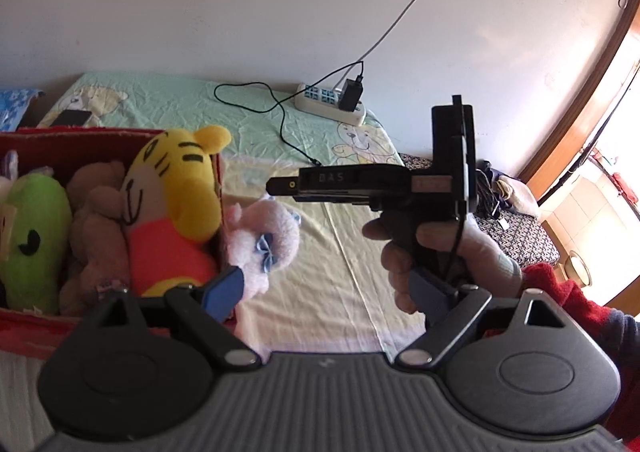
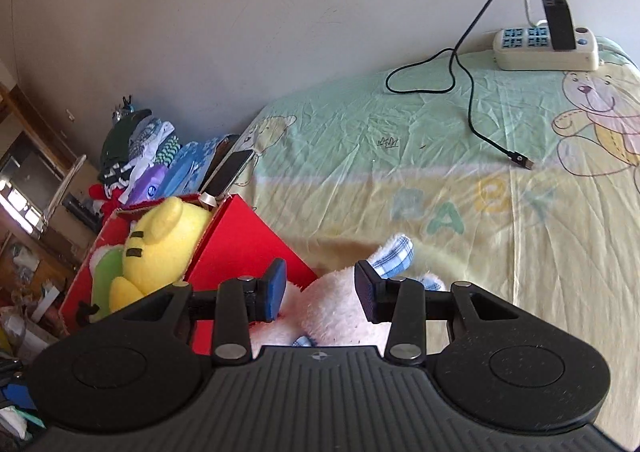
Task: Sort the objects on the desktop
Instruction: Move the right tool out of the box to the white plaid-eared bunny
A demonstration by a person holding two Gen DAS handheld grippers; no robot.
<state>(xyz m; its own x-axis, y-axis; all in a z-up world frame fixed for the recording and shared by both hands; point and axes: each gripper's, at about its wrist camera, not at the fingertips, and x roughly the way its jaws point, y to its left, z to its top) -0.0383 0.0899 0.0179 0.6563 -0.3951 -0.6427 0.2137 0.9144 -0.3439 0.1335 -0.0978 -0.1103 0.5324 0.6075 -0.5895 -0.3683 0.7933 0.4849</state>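
Toy: pink plush point(image 2: 340, 308) on bed, beside red box point(image 2: 240, 236).
Right hand-held gripper point(image 2: 320, 288): nearer, jaws wide, straddling it.
Left hand-held gripper point(image 1: 328, 288): wide, empty.

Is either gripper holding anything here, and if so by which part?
Left gripper: open, holding nothing. Right gripper: its fingers straddle the pink plush toy beside the red box, but a closed grip cannot be told.

Pink plush point(image 2: 340, 304) lower body hidden behind right tool point(image 2: 320, 288), green plush point(image 1: 32, 236) cut by frame edge
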